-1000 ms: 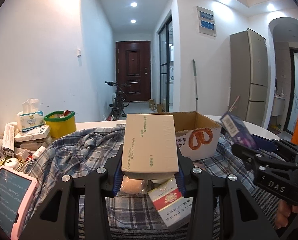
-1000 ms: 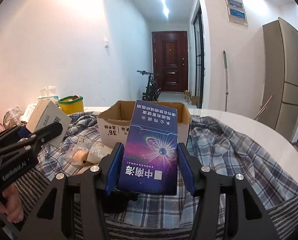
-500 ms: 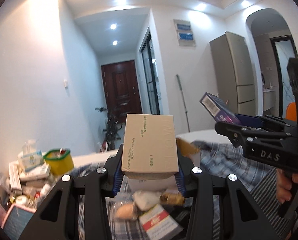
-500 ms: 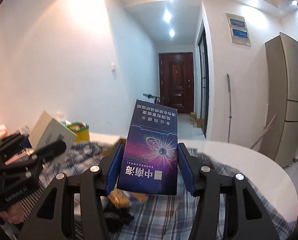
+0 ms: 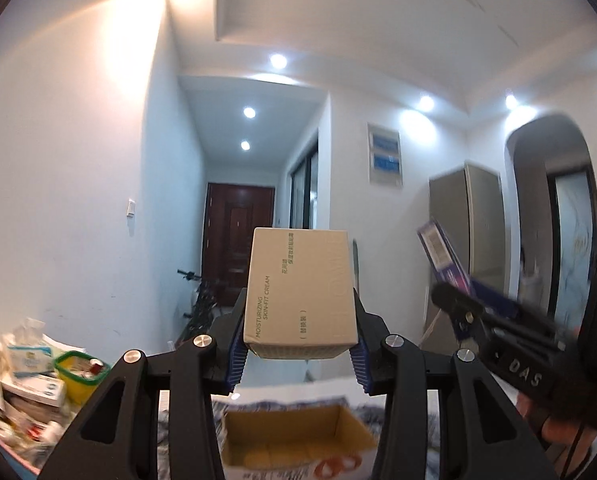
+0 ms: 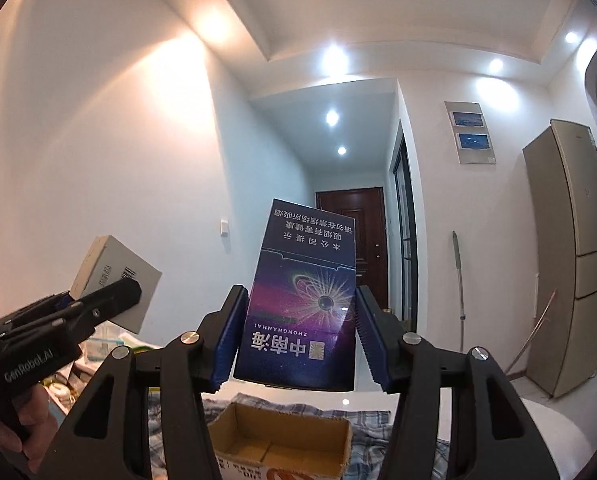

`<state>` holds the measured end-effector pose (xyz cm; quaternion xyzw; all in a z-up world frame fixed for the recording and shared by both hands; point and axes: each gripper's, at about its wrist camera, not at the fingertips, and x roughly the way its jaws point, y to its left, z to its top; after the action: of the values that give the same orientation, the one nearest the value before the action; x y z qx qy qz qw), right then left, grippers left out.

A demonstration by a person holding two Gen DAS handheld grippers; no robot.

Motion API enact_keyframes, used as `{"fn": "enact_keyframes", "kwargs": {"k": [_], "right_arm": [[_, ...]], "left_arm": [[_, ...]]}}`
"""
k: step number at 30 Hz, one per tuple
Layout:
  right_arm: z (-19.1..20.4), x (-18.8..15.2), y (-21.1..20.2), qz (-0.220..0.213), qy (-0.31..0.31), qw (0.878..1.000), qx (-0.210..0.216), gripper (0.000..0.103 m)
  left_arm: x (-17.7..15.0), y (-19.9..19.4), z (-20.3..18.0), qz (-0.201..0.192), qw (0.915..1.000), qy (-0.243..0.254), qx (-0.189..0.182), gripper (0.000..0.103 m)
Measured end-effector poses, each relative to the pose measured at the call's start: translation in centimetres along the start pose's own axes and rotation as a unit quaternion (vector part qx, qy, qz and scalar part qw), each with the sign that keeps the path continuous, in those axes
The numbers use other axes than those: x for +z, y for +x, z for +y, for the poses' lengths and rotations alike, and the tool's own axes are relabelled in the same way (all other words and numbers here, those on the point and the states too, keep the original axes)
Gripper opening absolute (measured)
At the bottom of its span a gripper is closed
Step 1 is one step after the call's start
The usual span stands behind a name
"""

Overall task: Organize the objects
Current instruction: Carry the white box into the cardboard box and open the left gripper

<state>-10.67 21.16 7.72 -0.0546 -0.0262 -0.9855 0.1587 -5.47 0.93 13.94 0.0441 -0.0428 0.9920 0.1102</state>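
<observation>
My left gripper [image 5: 296, 344] is shut on a beige skin-cream box [image 5: 300, 294], held up in the air. Below it stands an open cardboard box [image 5: 294, 440] on a plaid cloth. My right gripper [image 6: 298, 338] is shut on a blue and purple cigarette carton [image 6: 300, 304], also raised above the cardboard box [image 6: 282, 438]. In the left wrist view the right gripper [image 5: 458, 312] shows at the right with the carton [image 5: 444, 260]. In the right wrist view the left gripper [image 6: 110, 296] shows at the left with the beige box [image 6: 112, 276].
A heap of small packs, a tissue pack [image 5: 24, 352] and a yellow tub with a green rim [image 5: 80, 374] lies at the left of the table. The plaid cloth [image 6: 374, 420] covers the table around the cardboard box. A fridge [image 6: 574, 256] stands at the right.
Both grippers have risen well above the table with their boxes and tilted upward. The cardboard box now sits low in both views, and the clutter on the cloth has dropped out of sight.
</observation>
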Motion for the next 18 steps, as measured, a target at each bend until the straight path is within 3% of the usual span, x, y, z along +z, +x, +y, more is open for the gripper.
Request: {"fn": "enact_keyframes", "kwargs": {"k": [5,12,18], "right_arm": [[-1.5,-3.0,1.9,-0.007,0.022,1.0,-0.018,0.053],[-4.0,-6.0,4.7,0.043,0.048,0.997,-0.045,0.053],[-5.5,-7.0,5.3,0.067,0.061,0.995,-0.049,0.053]], "left_arm": [[-2.9,2.3,1.7,0.003,0.9999,0.005,0.013,0.045],[-5.9,5.3,3.2,0.048,0.9986,-0.002,0.021,0.045],[-6.5,6.3,3.2,0.061,0.9979,0.0,0.021,0.045]]}}
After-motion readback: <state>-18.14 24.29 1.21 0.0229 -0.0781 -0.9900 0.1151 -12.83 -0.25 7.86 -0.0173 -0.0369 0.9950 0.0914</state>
